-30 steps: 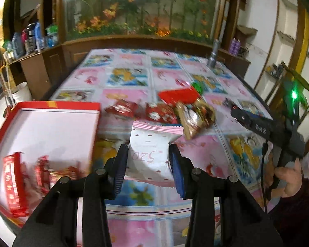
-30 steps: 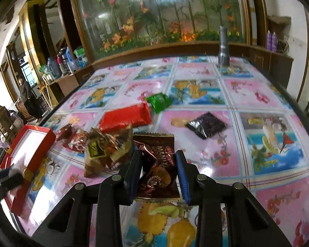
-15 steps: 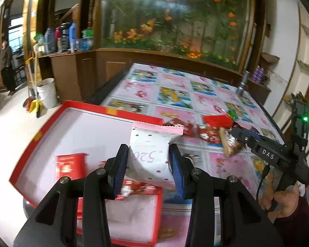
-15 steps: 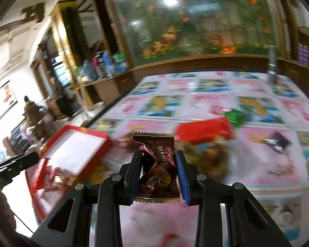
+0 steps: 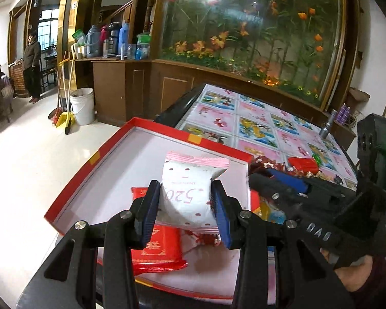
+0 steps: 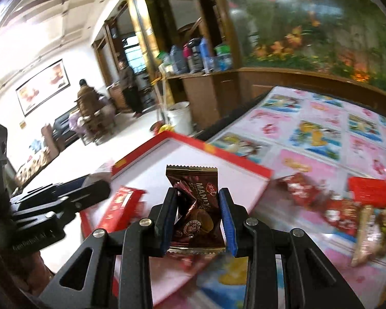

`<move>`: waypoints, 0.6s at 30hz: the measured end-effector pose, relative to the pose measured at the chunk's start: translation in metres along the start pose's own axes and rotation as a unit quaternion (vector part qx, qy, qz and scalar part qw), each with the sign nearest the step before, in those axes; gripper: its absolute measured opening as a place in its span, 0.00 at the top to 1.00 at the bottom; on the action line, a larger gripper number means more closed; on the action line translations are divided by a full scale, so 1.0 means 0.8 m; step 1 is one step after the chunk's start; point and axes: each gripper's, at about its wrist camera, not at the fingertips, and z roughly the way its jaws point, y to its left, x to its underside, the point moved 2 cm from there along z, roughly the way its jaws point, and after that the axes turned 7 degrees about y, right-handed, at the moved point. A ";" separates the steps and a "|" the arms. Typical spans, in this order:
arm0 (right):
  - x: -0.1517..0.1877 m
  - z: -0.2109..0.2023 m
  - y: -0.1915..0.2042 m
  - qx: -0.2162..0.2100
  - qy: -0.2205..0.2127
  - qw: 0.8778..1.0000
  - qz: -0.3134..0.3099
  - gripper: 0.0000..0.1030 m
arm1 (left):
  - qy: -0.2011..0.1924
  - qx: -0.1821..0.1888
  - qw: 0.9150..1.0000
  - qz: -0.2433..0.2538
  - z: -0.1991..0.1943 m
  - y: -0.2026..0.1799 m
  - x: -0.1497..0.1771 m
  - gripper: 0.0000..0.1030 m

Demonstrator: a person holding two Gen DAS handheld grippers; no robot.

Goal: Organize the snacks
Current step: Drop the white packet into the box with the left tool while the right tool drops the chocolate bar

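My left gripper point(image 5: 185, 193) is shut on a white snack packet point(image 5: 190, 188) with pink dots and "520" printed on it, held above the red-rimmed white box point(image 5: 110, 149). Red packets point(image 5: 159, 247) lie in the box below it. My right gripper point(image 6: 196, 200) is shut on a brown foil packet point(image 6: 195, 206) and hovers at the box's point(image 6: 190, 139) near corner. In the left wrist view the right gripper point(image 5: 260, 177) reaches in from the right beside the white packet. The left gripper point(image 6: 90, 188) shows at the left of the right wrist view.
Several loose snacks point(image 6: 347, 206) lie on the pink picture tablecloth point(image 5: 257, 126) right of the box, among them a red packet point(image 6: 370, 188). The box overhangs the table's left edge above a white floor. A white bucket point(image 5: 82, 105), a cabinet and people point(image 5: 32, 64) stand beyond.
Both grippers swung left from over the tablecloth to the red box, each carrying its packet. The loose snacks now lie off to the right.
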 end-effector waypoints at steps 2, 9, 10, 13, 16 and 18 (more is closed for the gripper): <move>0.003 0.014 0.013 -0.004 0.013 1.000 -0.010 0.68 | 0.002 -0.002 1.000 -0.004 0.001 0.008 0.004 0.63; 0.016 0.039 0.035 -0.010 0.038 0.999 -0.019 0.68 | 0.026 -0.007 0.999 -0.017 0.019 0.026 0.016 0.63; 0.017 0.041 0.035 -0.010 0.041 0.999 -0.018 0.68 | 0.028 -0.009 0.999 -0.017 0.021 0.027 0.017 0.63; 0.018 0.046 0.033 -0.012 0.047 0.999 -0.013 0.67 | 0.033 -0.011 0.999 -0.020 0.024 0.031 0.017 0.63; 0.016 0.047 0.031 -0.018 0.047 0.999 -0.006 0.65 | 0.036 -0.017 0.999 -0.018 0.026 0.031 0.017 0.62; 0.015 0.043 0.027 -0.025 0.044 0.999 0.003 0.65 | 0.038 -0.022 0.999 -0.019 0.027 0.030 0.017 0.62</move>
